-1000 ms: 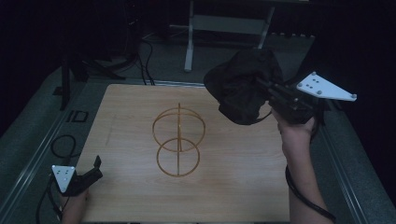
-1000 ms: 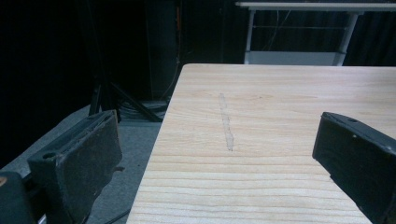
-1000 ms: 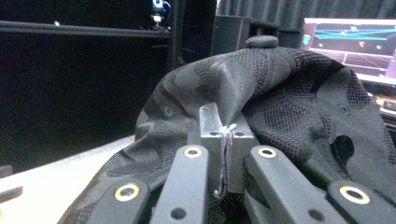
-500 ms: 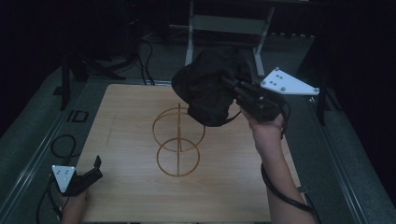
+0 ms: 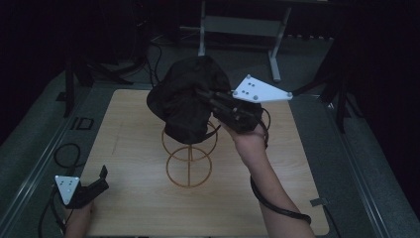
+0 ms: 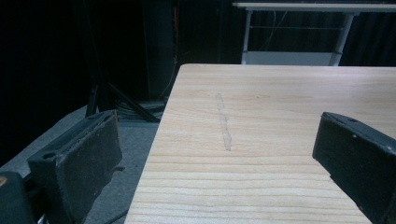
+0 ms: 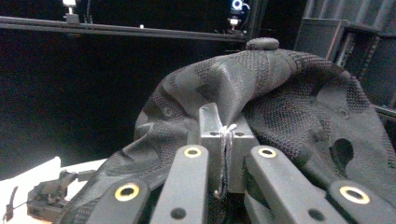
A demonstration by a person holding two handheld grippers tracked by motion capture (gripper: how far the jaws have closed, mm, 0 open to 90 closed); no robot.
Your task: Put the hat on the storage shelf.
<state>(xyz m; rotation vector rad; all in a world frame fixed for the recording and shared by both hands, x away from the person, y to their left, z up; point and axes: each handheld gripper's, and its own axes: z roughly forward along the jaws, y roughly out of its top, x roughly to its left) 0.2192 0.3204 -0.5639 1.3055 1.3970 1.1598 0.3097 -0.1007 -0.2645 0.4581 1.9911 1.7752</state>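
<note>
A black knitted cap (image 5: 184, 101) hangs in the air, and my right gripper (image 5: 207, 98) is shut on its edge. In the right gripper view the jaws pinch the cap's fabric (image 7: 289, 102) at the right gripper (image 7: 223, 140). The cap's lower edge hangs just over the top ring of a thin wooden wire-like stand (image 5: 189, 163) that stands mid-table. My left gripper (image 5: 100, 179) rests at the table's near left corner. In the left gripper view my left gripper (image 6: 219, 144) is open over bare wood, with nothing between its jaws.
The light wooden table (image 5: 297, 163) has bare room on all sides of the stand. A metal desk frame (image 5: 237, 25) stands behind the table. Cables (image 5: 64, 153) lie on the grey floor to the left.
My right gripper has carried the cap leftward from the table's far right to above the stand. The left gripper has kept still.
</note>
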